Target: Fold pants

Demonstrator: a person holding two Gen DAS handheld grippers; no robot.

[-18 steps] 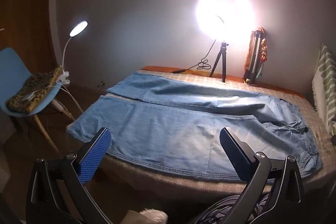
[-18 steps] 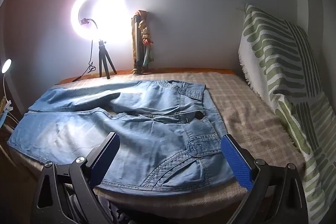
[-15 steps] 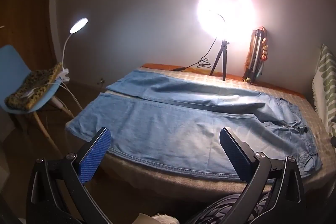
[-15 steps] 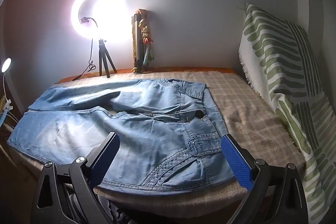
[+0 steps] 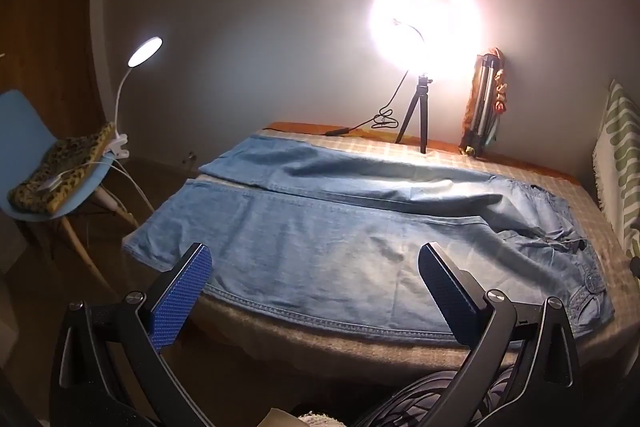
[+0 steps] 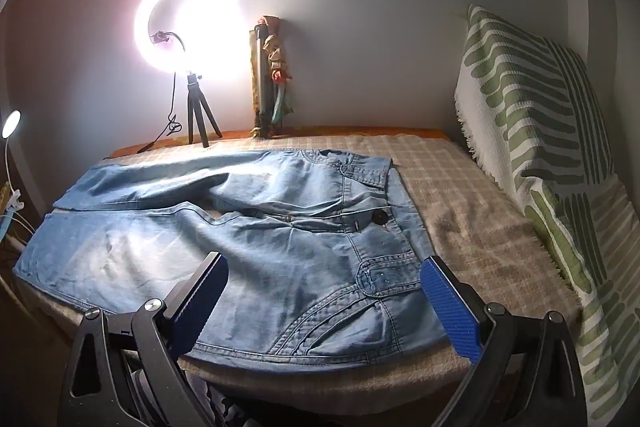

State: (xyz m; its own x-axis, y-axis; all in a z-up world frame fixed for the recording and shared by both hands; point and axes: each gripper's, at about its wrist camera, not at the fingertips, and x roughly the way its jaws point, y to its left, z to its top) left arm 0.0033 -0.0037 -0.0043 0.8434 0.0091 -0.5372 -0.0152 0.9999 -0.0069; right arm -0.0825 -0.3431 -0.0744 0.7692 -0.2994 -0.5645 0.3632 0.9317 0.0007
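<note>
Light blue denim pants [image 5: 340, 227] lie spread flat across a checked bedcover [image 5: 400, 149], legs toward the left, waistband toward the right. In the right wrist view the pants [image 6: 260, 235] show their waistband, a dark button and pockets. My left gripper [image 5: 314, 261] hovers open over the near leg's lower hem edge, nothing between its blue pads. My right gripper [image 6: 324, 277] hangs open above the near hip and pocket area, also empty. Neither touches the cloth.
A bright ring light on a small tripod [image 5: 418, 115] and a folded tripod [image 5: 482, 107] stand at the bed's far edge by the wall. A green-striped cushion [image 6: 540, 147] leans on the right. A blue chair [image 5: 36, 163] with a clip lamp [image 5: 140, 55] stands left.
Both views have shifted slightly; the pants sit a touch lower and closer in the left wrist view. Both grippers stay open and the pants lie unmoved.
</note>
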